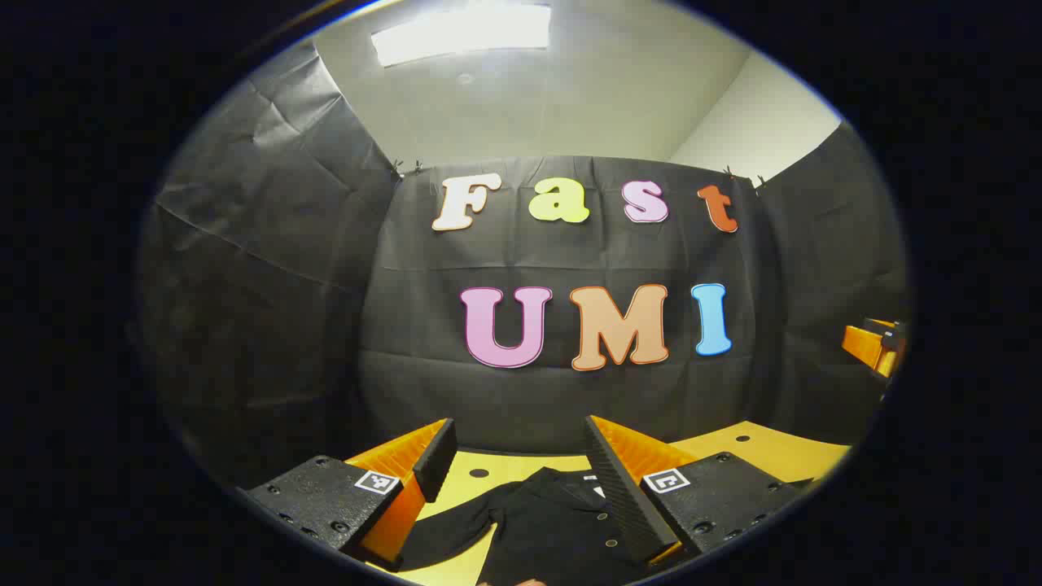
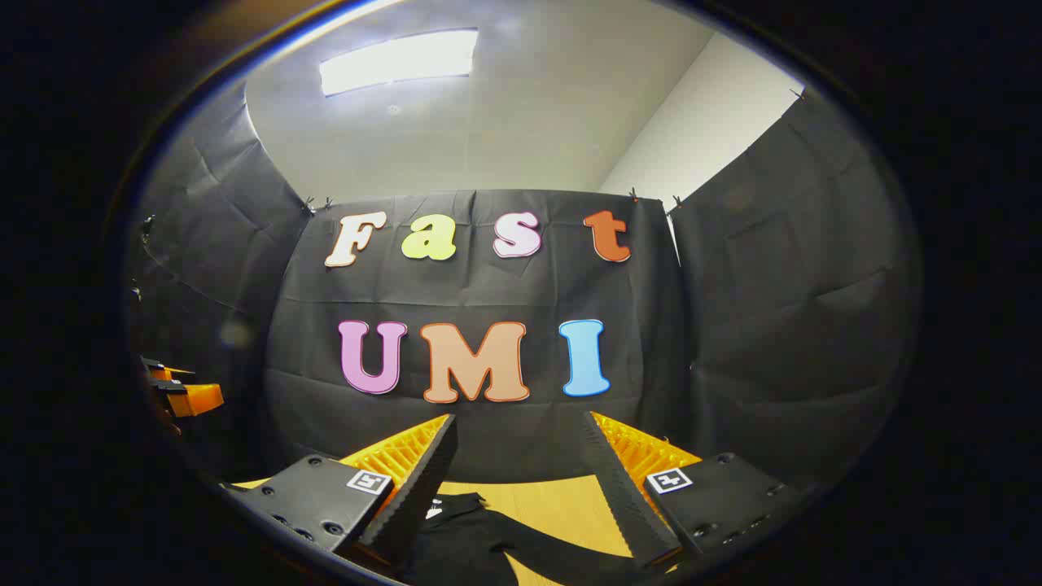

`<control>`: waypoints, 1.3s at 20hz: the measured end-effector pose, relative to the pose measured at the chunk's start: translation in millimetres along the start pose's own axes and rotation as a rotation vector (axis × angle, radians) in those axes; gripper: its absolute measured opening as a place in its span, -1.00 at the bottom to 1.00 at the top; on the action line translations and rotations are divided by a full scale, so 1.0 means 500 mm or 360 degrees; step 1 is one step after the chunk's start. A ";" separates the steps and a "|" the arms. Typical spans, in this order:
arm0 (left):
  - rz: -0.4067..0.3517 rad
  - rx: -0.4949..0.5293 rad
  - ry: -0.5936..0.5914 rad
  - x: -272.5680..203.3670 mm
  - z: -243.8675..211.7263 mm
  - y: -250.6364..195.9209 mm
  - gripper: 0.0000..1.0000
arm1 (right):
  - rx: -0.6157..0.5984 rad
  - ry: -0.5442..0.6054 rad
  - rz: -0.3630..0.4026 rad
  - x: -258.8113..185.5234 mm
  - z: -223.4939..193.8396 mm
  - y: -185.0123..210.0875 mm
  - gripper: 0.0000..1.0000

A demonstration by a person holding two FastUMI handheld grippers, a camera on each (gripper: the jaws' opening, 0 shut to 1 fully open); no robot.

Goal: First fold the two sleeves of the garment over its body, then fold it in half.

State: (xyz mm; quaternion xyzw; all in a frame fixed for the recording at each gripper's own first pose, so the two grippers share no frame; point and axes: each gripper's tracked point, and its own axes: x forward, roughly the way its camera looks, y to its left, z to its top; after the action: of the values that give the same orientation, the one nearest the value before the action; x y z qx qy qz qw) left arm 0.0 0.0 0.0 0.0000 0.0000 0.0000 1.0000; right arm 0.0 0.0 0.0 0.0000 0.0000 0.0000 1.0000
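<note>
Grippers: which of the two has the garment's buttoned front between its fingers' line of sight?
The left gripper: the garment's collar and buttons lie between its open fingers. The right gripper looks mostly at bare table, with a sleeve below.

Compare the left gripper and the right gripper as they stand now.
The left gripper hangs over the black garment's buttoned collar area; the right gripper hangs over a sleeve end with bare table between its fingers. Both are open, empty and raised above the garment.

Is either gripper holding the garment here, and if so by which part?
Nothing is held. The left gripper and right gripper are both open above the black garment on the table.
</note>
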 end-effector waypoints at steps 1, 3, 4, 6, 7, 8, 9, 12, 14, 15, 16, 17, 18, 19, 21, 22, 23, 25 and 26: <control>0.0004 -0.0001 -0.0004 -0.002 0.002 0.005 0.85 | -0.0001 -0.0004 -0.0006 -0.004 0.002 0.000 0.95; 0.0019 -0.0016 -0.0008 -0.003 -0.001 0.018 0.85 | -0.0008 -0.0007 -0.0005 -0.005 0.004 0.004 0.95; 0.0027 -0.0029 0.0002 -0.007 -0.008 0.021 0.84 | -0.0012 -0.0004 0.0006 -0.005 0.006 0.008 0.99; 0.0043 -0.0049 0.0022 -0.012 -0.016 0.031 0.84 | -0.0025 0.0001 0.0025 -0.001 0.009 0.020 0.94; 0.0053 -0.0051 0.0025 -0.013 -0.016 0.036 0.86 | -0.0034 -0.0006 0.0030 0.002 0.015 0.022 0.94; 0.0060 -0.0048 0.0022 -0.011 -0.015 0.041 0.85 | -0.0039 -0.0012 0.0032 0.004 0.019 0.026 0.95; 0.0068 -0.0045 0.0019 -0.012 -0.013 0.045 0.85 | -0.0042 -0.0012 0.0040 0.006 0.021 0.031 0.95; 0.0067 -0.0050 0.0017 -0.007 -0.015 0.047 0.86 | -0.0058 -0.0008 0.0052 0.008 0.023 0.041 0.99; 0.0055 -0.0060 0.0017 -0.005 -0.019 0.046 0.85 | -0.0080 -0.0011 0.0048 0.008 0.024 0.043 0.99; 0.0050 -0.0061 0.0021 -0.004 -0.022 0.046 0.86 | -0.0087 -0.0007 0.0047 0.005 0.021 0.045 0.99; 0.0045 -0.0061 0.0026 -0.002 -0.024 0.045 0.86 | -0.0093 -0.0003 0.0047 0.005 0.020 0.048 0.95; 0.0041 -0.0064 0.0028 -0.004 -0.027 0.046 0.86 | -0.0098 -0.0003 0.0044 0.003 0.021 0.050 0.95; 0.0038 -0.0067 0.0029 -0.003 -0.027 0.048 0.86 | -0.0102 -0.0004 0.0040 0.002 0.023 0.052 0.99; 0.0037 -0.0069 0.0029 -0.001 -0.027 0.050 0.86 | -0.0103 -0.0007 0.0035 0.001 0.025 0.051 0.99; 0.0041 -0.0074 0.0018 0.001 -0.022 0.056 0.85 | -0.0109 -0.0009 0.0033 0.000 0.025 0.054 0.99; 0.0042 -0.0074 0.0011 0.000 -0.021 0.057 0.86 | -0.0114 -0.0007 0.0028 0.000 0.024 0.055 0.99; 0.0042 -0.0072 0.0006 0.001 -0.021 0.059 0.86 | -0.0117 -0.0005 0.0025 0.001 0.025 0.055 0.94; 0.0045 -0.0072 -0.0002 0.001 -0.015 0.063 0.85 | -0.0112 -0.0003 0.0025 0.001 0.025 0.059 0.99; 0.0042 -0.0072 -0.0002 0.001 -0.018 0.064 0.85 | -0.0112 -0.0002 0.0024 0.001 0.025 0.060 0.95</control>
State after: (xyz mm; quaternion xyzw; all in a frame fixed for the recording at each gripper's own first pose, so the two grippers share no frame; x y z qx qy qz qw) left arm 0.6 32.2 -8.8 -0.0228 -0.0005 0.0132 0.9997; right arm 0.7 29.8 12.7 -0.0350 -0.0008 0.0075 0.9994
